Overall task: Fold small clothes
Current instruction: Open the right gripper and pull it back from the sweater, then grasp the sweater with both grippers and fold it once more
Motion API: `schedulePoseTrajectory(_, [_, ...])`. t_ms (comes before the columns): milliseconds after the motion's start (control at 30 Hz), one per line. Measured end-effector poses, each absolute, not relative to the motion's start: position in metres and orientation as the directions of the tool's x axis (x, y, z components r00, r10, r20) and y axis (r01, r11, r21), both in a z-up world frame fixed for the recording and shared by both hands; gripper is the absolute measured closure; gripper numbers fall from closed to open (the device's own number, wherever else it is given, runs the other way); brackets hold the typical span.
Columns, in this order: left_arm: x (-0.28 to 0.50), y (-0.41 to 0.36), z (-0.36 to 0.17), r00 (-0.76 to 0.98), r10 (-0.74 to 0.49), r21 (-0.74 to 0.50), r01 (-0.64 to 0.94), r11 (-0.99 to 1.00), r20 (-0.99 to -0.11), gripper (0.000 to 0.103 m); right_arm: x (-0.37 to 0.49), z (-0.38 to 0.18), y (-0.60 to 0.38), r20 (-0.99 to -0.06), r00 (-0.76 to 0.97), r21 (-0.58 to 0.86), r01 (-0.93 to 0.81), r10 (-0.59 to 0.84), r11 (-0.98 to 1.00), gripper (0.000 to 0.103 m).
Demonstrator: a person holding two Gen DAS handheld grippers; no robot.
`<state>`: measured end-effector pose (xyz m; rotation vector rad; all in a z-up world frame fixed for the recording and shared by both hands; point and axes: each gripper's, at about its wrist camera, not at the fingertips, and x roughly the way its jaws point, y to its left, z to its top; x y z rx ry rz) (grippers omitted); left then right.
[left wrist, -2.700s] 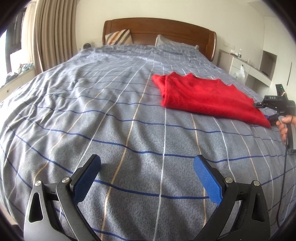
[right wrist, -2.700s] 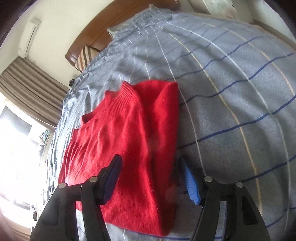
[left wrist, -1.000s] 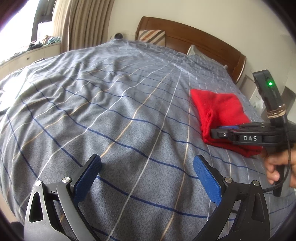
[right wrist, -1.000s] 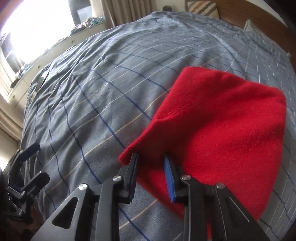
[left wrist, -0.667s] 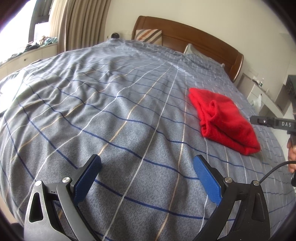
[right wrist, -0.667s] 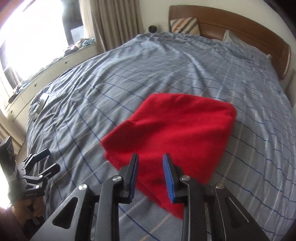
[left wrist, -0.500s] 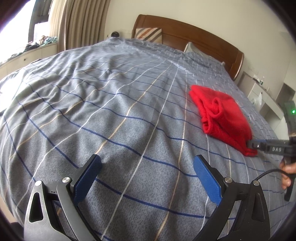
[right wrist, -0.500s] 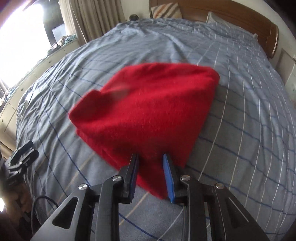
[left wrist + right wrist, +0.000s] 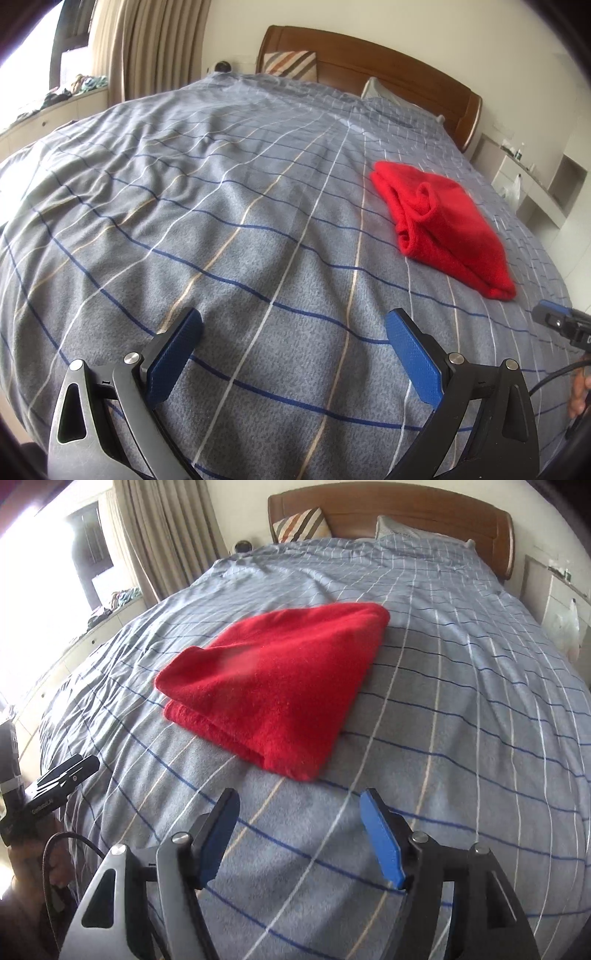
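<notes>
- your right tool [image 9: 299, 805] hovers over bare bedspread [image 9: 461, 709] just short of the sweater [image 9: 280, 686]; its jaws have just been opening and now stand apart with nothing between them.
- your left tool [image 9: 293, 325] hangs over the bedspread well away from the sweater, jaws wide apart and empty.
- the red sweater lies folded into a compact bundle on the bed, on the half toward the nightstand side, flat and free of both tools.
- from the left view, its open layered edge with a curled neckline faces the middle of the bed; from the right view, you see its smooth top and a folded corner nearest your right tool.
- a striped pillow [image 9: 301, 524] leans on the wooden headboard [image 9: 424, 506], and curtains [image 9: 166, 535] hang beside the bright window.
</notes>
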<state>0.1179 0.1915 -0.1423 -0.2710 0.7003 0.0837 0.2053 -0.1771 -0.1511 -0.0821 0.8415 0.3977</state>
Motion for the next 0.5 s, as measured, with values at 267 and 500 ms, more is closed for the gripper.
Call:
schedulePoseTrajectory(267, [0.117, 0.180, -0.143, 0.744, -0.055, -0.217, -0.123, 0.968, -0.666, 0.002, 0.175, -0.163, -0.212, -0.727, 0.619, 0.146, -0.285, 0.299, 0.947, 0.035])
schedulePoseTrajectory(500, [0.161, 0.190, -0.099, 0.737, -0.359, -0.539, -0.007, 0.843, -0.572, 0.002, 0.213, -0.142, -0.234, -0.679, 0.646, 0.261, -0.232, 0.349, 0.937, 0.030])
